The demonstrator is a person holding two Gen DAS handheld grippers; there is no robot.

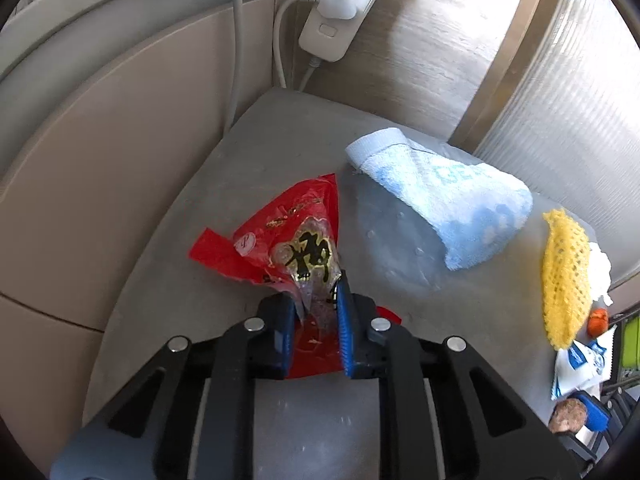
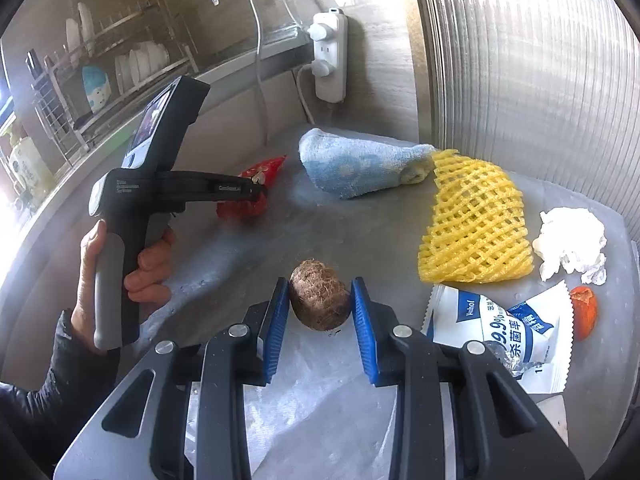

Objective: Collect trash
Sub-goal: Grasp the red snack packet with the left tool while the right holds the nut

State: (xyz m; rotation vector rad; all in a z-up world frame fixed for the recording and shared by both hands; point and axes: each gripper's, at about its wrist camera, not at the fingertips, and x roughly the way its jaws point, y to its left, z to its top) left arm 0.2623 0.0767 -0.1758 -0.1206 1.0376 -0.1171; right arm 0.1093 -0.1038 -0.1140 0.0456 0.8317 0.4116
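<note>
Crinkled red wrapper [image 1: 276,236], black lettering

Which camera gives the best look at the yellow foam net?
The right wrist view: the yellow foam net lies whole and unobstructed there, mesh pattern clear, between the blue towel and crumpled tissue. The left wrist view shows it only squeezed and distorted near the right edge.

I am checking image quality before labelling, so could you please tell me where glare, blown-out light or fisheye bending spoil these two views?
Left wrist view: fisheye bends the beige wall tiles into curves; soft glare on the ribbed translucent panel. Right wrist view: blown-out white light at the left edge beside the metal dish rack; corners vignette black in both.
</note>
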